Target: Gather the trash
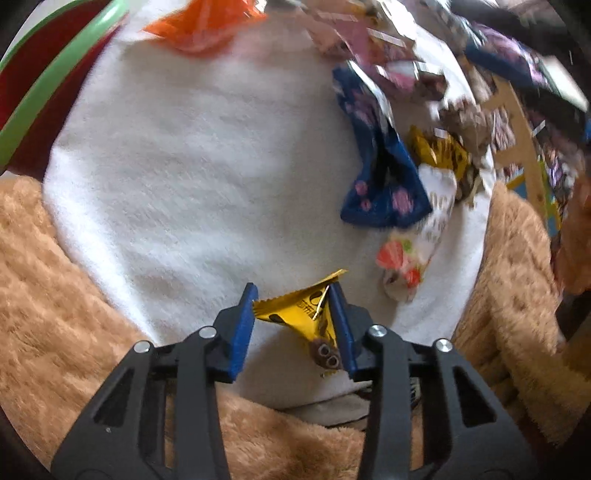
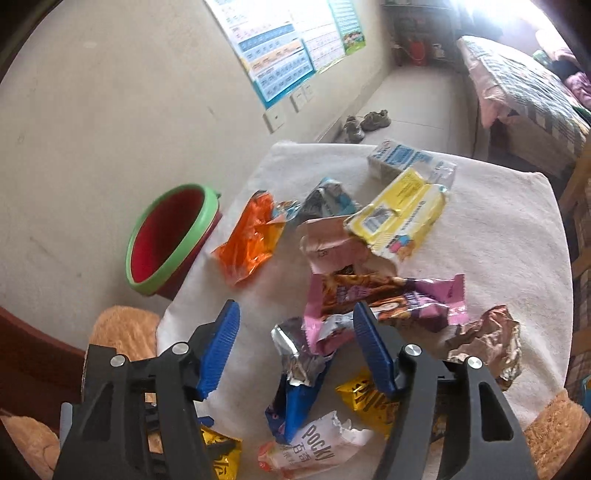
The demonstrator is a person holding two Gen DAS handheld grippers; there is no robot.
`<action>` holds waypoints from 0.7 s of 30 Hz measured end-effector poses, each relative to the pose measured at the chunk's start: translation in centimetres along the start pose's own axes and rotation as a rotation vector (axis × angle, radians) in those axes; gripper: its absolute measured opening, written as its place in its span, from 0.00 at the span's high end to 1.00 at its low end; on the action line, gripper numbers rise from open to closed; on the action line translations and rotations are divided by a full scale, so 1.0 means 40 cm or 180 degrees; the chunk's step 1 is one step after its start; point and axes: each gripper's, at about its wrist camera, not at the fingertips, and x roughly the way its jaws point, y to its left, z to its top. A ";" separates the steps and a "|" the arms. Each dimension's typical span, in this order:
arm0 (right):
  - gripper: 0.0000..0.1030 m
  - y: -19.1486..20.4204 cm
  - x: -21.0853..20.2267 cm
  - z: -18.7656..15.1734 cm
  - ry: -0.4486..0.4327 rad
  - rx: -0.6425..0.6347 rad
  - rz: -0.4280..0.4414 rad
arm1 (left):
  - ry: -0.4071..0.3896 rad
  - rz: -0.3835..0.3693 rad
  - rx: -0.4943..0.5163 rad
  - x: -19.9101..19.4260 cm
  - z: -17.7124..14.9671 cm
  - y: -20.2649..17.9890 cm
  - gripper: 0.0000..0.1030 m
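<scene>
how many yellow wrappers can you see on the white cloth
3: a large pale yellow wrapper far side, a gold wrapper by the right tool, a small yellow wrapper in the left tool. Others may be buried.

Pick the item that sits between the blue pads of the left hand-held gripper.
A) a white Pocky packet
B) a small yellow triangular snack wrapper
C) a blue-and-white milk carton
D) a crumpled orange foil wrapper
B: in the left wrist view the left hand-held gripper has its blue pads closed on the small yellow triangular snack wrapper, while the crumpled orange foil wrapper lies far off on the white cloth.
</scene>
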 end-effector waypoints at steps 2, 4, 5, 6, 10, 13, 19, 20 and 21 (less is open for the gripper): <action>0.40 -0.012 0.003 -0.001 0.0017 0.0047 -0.0030 | -0.0125 0.0026 -0.0088 -0.024 0.019 0.023 0.65; 0.40 -0.023 0.003 -0.004 0.0046 0.0085 -0.0051 | -0.0255 0.0090 -0.0146 -0.042 0.047 0.036 0.65; 0.40 -0.028 0.006 -0.007 0.0063 0.0101 -0.0060 | -0.0329 0.0135 -0.0164 -0.052 0.064 0.042 0.65; 0.40 -0.031 0.010 -0.010 0.0087 0.0109 -0.0072 | -0.0386 0.0190 -0.0166 -0.061 0.081 0.048 0.65; 0.40 -0.028 0.022 -0.025 0.0187 0.0074 -0.0116 | -0.0681 0.0418 -0.0169 -0.089 0.154 0.078 0.65; 0.40 -0.017 0.029 -0.041 0.0272 0.0053 -0.0106 | -0.0784 0.0563 -0.0086 -0.089 0.199 0.074 0.65; 0.40 0.023 0.046 -0.078 0.0444 -0.0084 -0.0056 | -0.0965 0.0625 -0.0130 -0.088 0.229 0.065 0.31; 0.40 0.026 0.051 -0.083 0.0480 -0.0091 -0.0039 | -0.0980 0.0607 -0.0155 -0.088 0.222 0.066 0.31; 0.40 0.030 0.058 -0.089 0.0522 -0.0100 -0.0022 | -0.0984 0.0594 -0.0180 -0.088 0.216 0.069 0.31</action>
